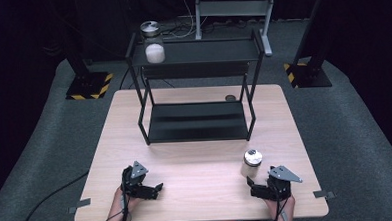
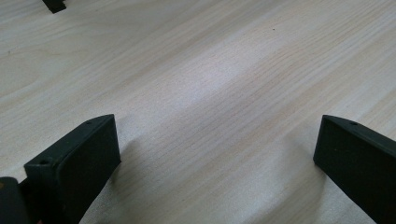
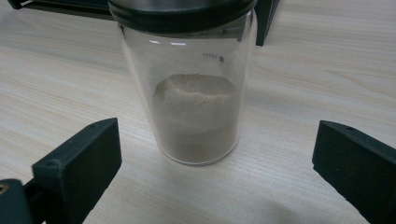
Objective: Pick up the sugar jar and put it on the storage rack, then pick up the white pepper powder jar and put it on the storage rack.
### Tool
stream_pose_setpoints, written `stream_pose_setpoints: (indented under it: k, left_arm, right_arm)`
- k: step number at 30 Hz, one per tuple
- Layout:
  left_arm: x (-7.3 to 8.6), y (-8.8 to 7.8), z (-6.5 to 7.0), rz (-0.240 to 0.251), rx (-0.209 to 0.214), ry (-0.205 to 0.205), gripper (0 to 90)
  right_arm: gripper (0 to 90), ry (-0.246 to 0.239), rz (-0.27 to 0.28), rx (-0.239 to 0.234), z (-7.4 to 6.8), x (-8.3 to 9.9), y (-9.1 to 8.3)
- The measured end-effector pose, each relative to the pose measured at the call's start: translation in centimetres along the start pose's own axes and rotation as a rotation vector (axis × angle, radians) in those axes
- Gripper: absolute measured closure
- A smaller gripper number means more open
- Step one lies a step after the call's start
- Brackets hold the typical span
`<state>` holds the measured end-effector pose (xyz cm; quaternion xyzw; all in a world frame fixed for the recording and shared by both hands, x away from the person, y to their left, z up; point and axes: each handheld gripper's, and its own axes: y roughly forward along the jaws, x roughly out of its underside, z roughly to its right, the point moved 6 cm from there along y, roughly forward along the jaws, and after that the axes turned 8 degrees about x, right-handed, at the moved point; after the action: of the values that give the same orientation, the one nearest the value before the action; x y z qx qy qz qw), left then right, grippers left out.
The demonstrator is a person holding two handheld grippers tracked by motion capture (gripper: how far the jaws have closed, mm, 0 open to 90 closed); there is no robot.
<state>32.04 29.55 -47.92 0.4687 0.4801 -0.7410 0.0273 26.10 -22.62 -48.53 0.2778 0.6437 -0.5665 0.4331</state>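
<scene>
Right gripper (image 1: 258, 187): held at the near right edge of the table, jaws spread wide with nothing between the pads; in the right gripper view (image 3: 215, 154), pointed at a jar standing just ahead of the tips, apart from both jaws.

Left gripper (image 1: 155, 188): rested low at the near left of the table, jaws likewise wide apart and holding nothing; in the left gripper view (image 2: 217, 149), aimed over bare wood grain.

Near jar (image 1: 251, 162): stood upright on the table, just in front of the right gripper and to its left; clear glass (image 3: 196, 102) with a dark screw lid (image 3: 180, 11), roughly a third to a half filled with pale beige powder heaped slightly higher toward one side.

Table (image 1: 197, 190): light wood, rectangular, set on grey carpet.

Black rack (image 1: 197, 121): two-tier metal frame at the middle-far part of the table, well apart from both grippers; lower shelf bare.

Far jar (image 1: 154, 46): placed at the left end of the rack's upper shelf, upright, holding white powder, with a round lid on top.

Small dark disc (image 1: 230, 97): lay flat on the table behind the rack's right rear leg.

Hands: seen at the bottom edge of the high view, one behind each gripper.
</scene>
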Motion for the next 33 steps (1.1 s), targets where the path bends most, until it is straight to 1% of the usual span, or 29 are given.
stream_pose_setpoints:
  k: [5,9,11,18,19,23,25,27,30,33]
  left_arm:
    - [0.0,0.0,0.0,0.002,0.000,-0.003,0.0]
    - [0.0,0.0,0.0,0.002,0.000,-0.003,0.0]
    - [0.0,0.0,0.0,0.001,0.000,-0.003,0.0]
    - [0.0,0.0,0.0,0.001,0.001,-0.002,0.0]
    - [0.0,0.0,0.0,0.001,0.001,-0.003,0.0]
    - [0.0,0.0,0.0,0.001,0.001,-0.003,0.0]
    - [0.0,0.0,0.0,0.001,0.001,-0.003,0.0]
    - [0.0,0.0,0.0,0.001,0.001,-0.003,0.0]
    - [0.0,0.0,0.0,0.001,0.001,-0.003,0.0]
    - [0.0,0.0,0.0,0.001,0.001,-0.002,0.0]
  right_arm:
    - [0.9,-0.001,-0.003,0.006,-0.1,0.0,0.0]
    - [1.0,-0.010,-0.007,0.006,-0.2,-0.1,0.0]
    - [1.0,-0.008,-0.010,-0.004,0.0,-0.1,0.1]
    - [0.0,-0.008,-0.008,0.013,-0.3,-0.1,-0.1]
    - [0.0,-0.007,-0.016,0.013,-0.3,-0.2,0.0]
    - [0.0,-0.022,-0.036,-0.012,-0.1,-0.8,0.2]
    - [0.0,-0.043,-0.030,-0.007,-0.2,-1.3,0.2]
    - [0.0,-0.050,-0.019,-0.014,-0.3,-1.8,0.4]
    - [0.0,-0.054,-0.006,-0.026,-0.4,-2.5,1.1]
    - [0.0,-0.080,-0.015,-0.035,-0.7,-3.1,2.1]
